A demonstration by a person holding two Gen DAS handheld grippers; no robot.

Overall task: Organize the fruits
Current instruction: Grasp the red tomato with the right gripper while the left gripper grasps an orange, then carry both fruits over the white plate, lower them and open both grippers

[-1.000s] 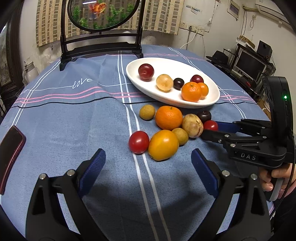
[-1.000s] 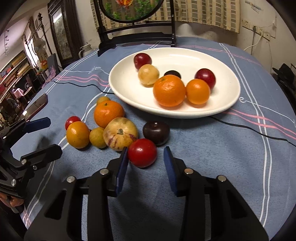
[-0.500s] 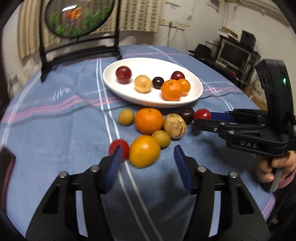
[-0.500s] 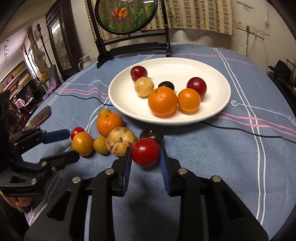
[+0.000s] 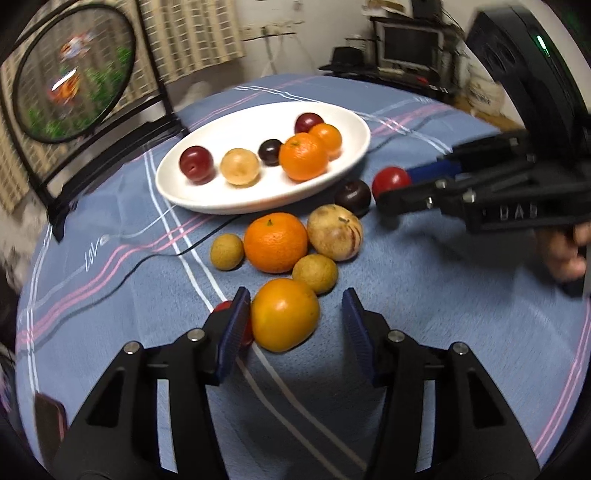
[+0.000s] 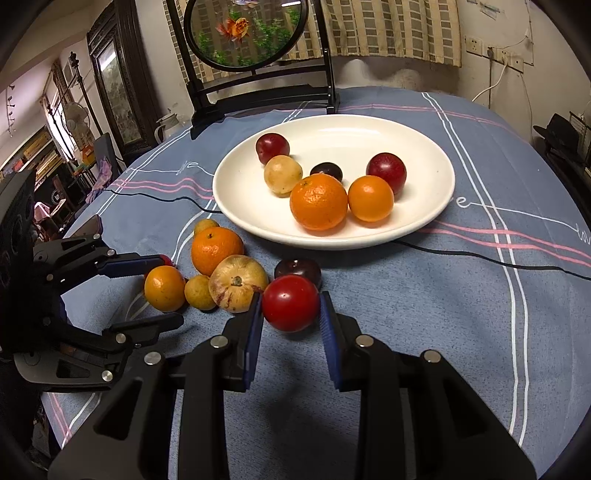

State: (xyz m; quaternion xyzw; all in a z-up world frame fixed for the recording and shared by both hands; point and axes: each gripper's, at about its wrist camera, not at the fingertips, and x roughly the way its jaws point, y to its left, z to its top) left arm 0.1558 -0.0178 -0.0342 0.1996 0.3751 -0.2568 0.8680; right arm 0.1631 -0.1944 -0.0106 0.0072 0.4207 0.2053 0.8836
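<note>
A white plate [image 6: 424,221] [image 5: 177,192] holds several fruits: oranges, plums and a pale one. In front of it on the blue cloth lie a mandarin [image 5: 275,242], a pale striped fruit [image 5: 334,232], a dark plum [image 5: 352,194] and two small brownish fruits. My right gripper [image 6: 290,297] [image 5: 395,186] is shut on a red tomato [image 6: 290,302], with a shadow on the cloth beneath it. My left gripper [image 5: 294,291] [image 6: 168,290] is closing around an orange-yellow fruit [image 5: 284,314]; a gap still shows at the right pad. A small red tomato [image 5: 225,306] peeks out behind the left finger.
A round picture on a black stand [image 6: 245,33] rises at the table's far side. A thin black cable [image 6: 480,254] runs across the cloth under the plate. A dark red phone [image 5: 48,417] lies near the left table edge. A hand [image 5: 565,254] holds the right gripper.
My left gripper's jaws narrowed from wide apart, rolled, and moved forward around the orange-yellow fruit. My right gripper's pads closed onto the red tomato.
</note>
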